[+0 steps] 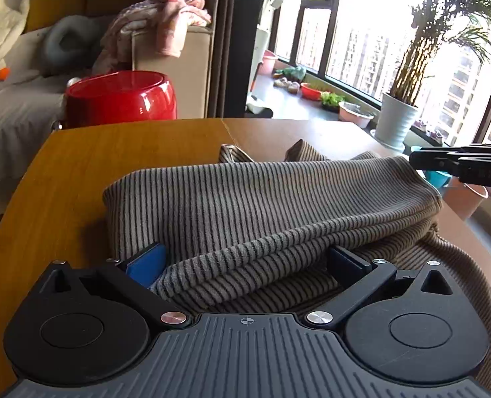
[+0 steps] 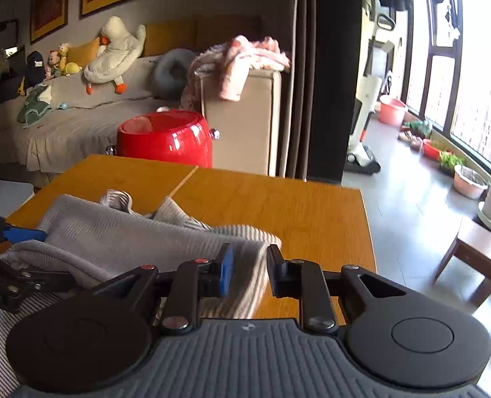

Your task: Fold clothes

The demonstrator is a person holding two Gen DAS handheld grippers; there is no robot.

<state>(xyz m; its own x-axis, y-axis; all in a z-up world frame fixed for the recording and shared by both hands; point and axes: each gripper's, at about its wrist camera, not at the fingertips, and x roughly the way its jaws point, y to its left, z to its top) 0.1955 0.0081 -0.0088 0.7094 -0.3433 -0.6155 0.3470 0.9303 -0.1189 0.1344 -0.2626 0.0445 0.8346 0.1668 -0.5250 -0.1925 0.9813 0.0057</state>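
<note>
A grey-brown striped garment point(image 1: 262, 199) lies folded in a thick bundle on the wooden table point(image 1: 79, 165). My left gripper point(image 1: 245, 262) is open wide at its near edge. A fold of the cloth lies loosely between the blue pads point(image 1: 145, 265). In the right wrist view the same garment point(image 2: 112, 232) stretches to the left. My right gripper point(image 2: 248, 272) has narrow jaws pinching the garment's right end. From the left wrist view that right gripper point(image 1: 414, 161) reaches in at the far right corner of the bundle. The left gripper point(image 2: 19, 255) shows at the left edge.
A red round stool point(image 2: 165, 139) stands just beyond the table point(image 2: 278, 205). Behind it is a sofa point(image 2: 79, 126) with a plush goose point(image 2: 112, 49) and pink clothes point(image 2: 245, 59) on its arm. Right of the table are a low wooden stool point(image 2: 477, 258), a potted plant point(image 1: 398, 119) and windows.
</note>
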